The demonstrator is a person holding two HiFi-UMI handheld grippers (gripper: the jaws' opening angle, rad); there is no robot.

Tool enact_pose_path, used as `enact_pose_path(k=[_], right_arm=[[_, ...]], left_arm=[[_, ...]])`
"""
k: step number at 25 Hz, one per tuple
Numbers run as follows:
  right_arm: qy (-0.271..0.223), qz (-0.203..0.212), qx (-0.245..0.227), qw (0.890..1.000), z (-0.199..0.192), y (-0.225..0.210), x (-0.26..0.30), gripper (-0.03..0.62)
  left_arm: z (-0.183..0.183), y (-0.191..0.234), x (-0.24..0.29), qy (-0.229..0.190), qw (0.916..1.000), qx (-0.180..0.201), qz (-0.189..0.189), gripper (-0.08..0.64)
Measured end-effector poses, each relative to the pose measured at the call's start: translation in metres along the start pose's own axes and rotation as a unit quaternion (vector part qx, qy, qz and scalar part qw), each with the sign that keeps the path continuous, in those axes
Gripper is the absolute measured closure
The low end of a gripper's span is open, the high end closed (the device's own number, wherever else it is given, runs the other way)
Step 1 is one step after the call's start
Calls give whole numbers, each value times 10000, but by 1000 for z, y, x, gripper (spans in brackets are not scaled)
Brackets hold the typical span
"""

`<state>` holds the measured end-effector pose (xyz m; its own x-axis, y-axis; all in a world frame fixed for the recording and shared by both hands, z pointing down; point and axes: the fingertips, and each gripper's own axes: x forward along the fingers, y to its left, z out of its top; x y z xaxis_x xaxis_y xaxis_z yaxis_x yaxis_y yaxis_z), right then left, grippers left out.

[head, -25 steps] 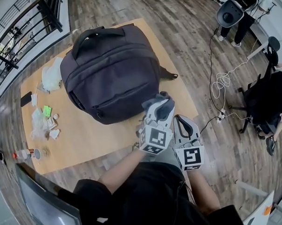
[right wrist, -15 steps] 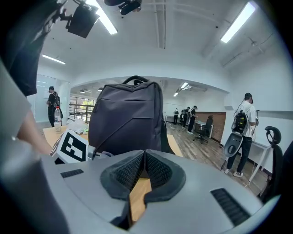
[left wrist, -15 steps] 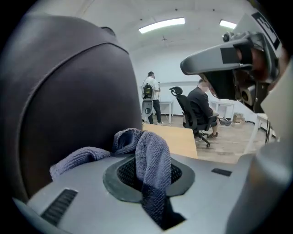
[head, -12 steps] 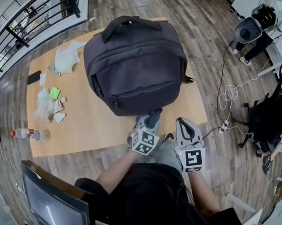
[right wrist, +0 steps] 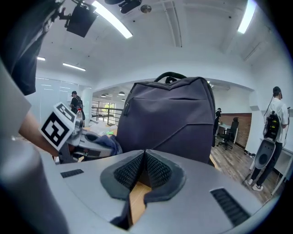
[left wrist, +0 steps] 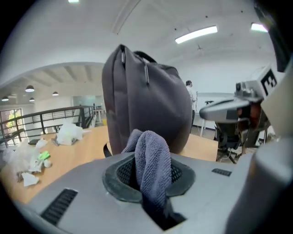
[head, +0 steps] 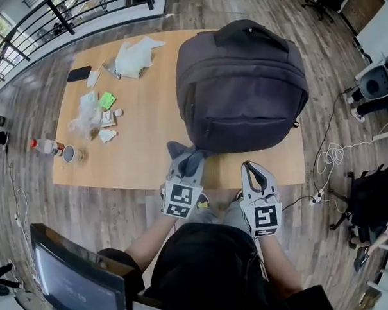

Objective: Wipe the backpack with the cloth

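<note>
Closest to me the person holds both tools out over the near edge of the desk [head: 143, 149], a marker cube on the back of each. The left gripper [head: 184, 160] has its jaws clamped on the grey cloth [head: 189, 158]; seen along those jaws, the cloth [left wrist: 153, 160] is bunched into a thick fold that rises between the pads and drapes back down into the slot behind them. The right gripper [head: 254, 168] sits just beside it to the right, well apart from the cloth, its jaws pressed together with nothing between them [right wrist: 144, 169], only a strip of desk wood showing beneath. Right in front of both stands the dark backpack [head: 242, 89], upright on the right half of the desk with its carry handle on top; the cloth is close to its near lower left corner, though I cannot tell whether it touches. The bag looks full-bodied and its inside is hidden from every view [right wrist: 169, 119]. Off to the left of it, near the desk's left edge, a bottle [head: 45, 146] lies on its side next to a small round cup [head: 70, 154], too small to say what it holds. Beyond these lies a scatter of clear wrappers [head: 86, 117] and a green packet [head: 106, 100], then crumpled white plastic bags [head: 135, 55] and a black phone [head: 79, 73] towards the far corner, with a black railing [head: 72, 11] behind
</note>
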<state>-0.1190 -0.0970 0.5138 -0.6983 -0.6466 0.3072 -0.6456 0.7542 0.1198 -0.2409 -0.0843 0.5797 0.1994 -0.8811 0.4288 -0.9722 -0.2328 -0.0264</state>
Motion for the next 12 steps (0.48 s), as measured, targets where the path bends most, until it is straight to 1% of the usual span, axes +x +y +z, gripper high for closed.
enact_pose_path(k=[3, 5, 8, 10, 12], right_arm=[[-38, 79, -31, 10000, 5, 8, 3, 575], [-48, 44, -29, 10000, 6, 8, 2, 575], [-75, -95, -10, 9999, 5, 3, -1, 575], [-77, -261, 31, 9996, 4, -6, -8, 575], [-60, -477, 100, 9988, 0, -19, -18, 575]], left_arm=[[61, 1, -22, -754, 9971, 126, 51, 485], [95, -1, -28, -1067, 9942, 90, -3, 485], [129, -10, -22, -1262, 9918, 94, -149, 485], [147, -24, -12, -1365, 9902, 154, -265, 483], [161, -43, 2, -1379, 9893, 211, -439, 483]])
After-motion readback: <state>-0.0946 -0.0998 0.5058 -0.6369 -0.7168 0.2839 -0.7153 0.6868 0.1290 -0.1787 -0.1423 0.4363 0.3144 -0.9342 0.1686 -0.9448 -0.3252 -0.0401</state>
